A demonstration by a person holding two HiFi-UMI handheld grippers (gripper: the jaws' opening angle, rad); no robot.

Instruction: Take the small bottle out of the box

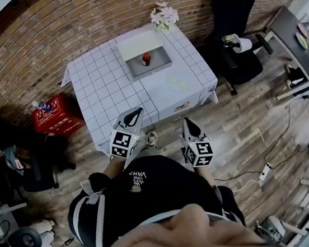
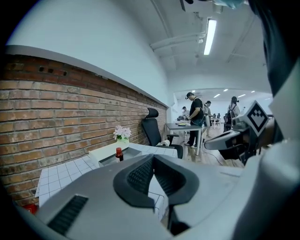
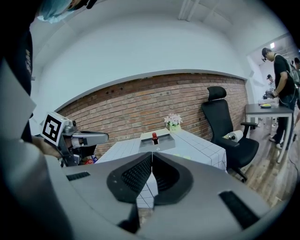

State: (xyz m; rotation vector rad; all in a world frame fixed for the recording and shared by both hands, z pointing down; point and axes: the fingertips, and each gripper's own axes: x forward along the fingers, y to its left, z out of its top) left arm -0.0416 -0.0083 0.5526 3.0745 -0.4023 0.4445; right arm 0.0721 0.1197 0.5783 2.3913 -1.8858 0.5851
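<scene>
- My left gripper [image 1: 138, 110] is just left of center in the head view, tip by the table's near edge. Its jaws are pressed together with nothing between them.
- My right gripper [image 1: 186, 121] is just right of center, beside the left one and not touching it. Its jaws are also fully together and empty.
- The bottle [image 1: 146, 58] is small and dark with a red cap. It stands upright inside the box [image 1: 161, 64], upper center of the head view.
- The box is a grey open tray with a white flap lying at its upper-left side.
- The table [image 1: 107, 94] has a white grid cloth, and the box sits on its far half.
- Flowers [image 1: 164, 15] stand at the table's far corner, just beyond the box, near the brick wall [image 1: 72, 19].
- A black chair [image 1: 233, 43] is at upper right, with a paper roll [image 1: 243, 45] on it.
- A red crate [image 1: 54, 113] sits on the floor at left of the frame, beside the table.
- In the left gripper view I see the bottle left of center, above the closed jaw tips. The right gripper shows at that frame's right edge.
- In the right gripper view the bottle sits dead center, straight above the closed jaws. The left gripper shows at mid-left.
- Both grippers are well apart from the bottle and box, touching neither.
- People stand by a desk in the background, at the right of both gripper views.
</scene>
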